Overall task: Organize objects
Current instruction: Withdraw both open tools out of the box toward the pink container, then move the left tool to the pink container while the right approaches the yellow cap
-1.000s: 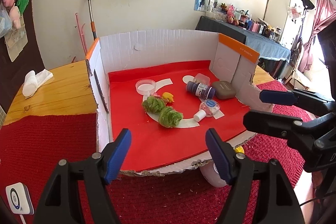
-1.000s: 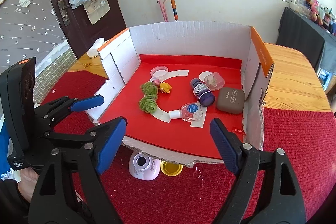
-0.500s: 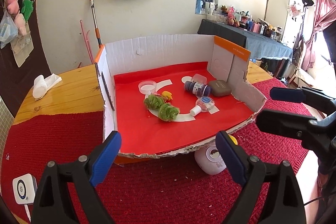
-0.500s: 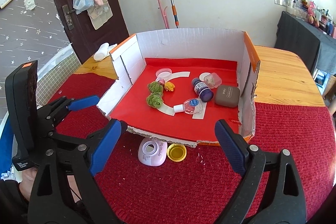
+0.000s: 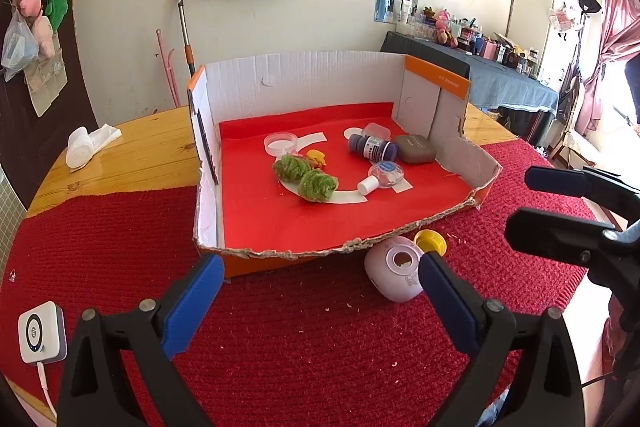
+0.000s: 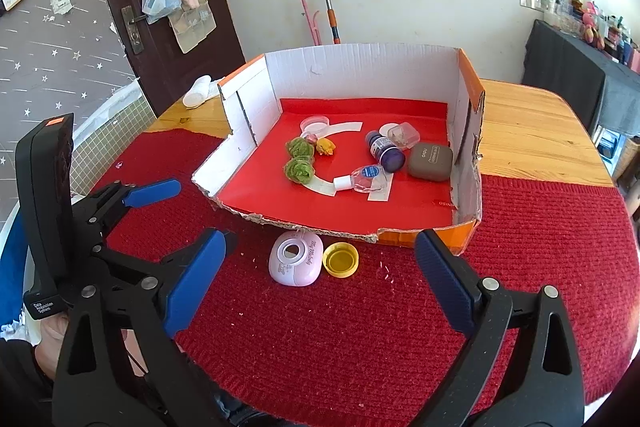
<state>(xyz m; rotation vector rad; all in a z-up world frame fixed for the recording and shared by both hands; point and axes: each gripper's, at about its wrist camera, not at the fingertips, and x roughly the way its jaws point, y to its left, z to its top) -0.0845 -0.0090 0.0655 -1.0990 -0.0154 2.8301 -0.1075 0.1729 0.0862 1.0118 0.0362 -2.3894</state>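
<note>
Box edge: the cardboard box [image 6: 360,75] has a torn, low front lip facing both claws; three white corrugated walls stand upright.
Open room: a bare strip of knitted red cloth [image 6: 520,247] lies between the box front and the claws.
Materials: red liner inside the box; wooden counter [image 6: 532,123] behind.
Task things: a rounded pink case [image 6: 296,263] touches a yellow cap [image 6: 340,259], both on the cloth just outside the front lip.
Left claw [image 5: 316,301]: spread wide, holding nothing, the case near its right finger.
Right claw [image 6: 320,285]: spread wide, holding nothing, the case and cap between its fingers, just ahead.
</note>
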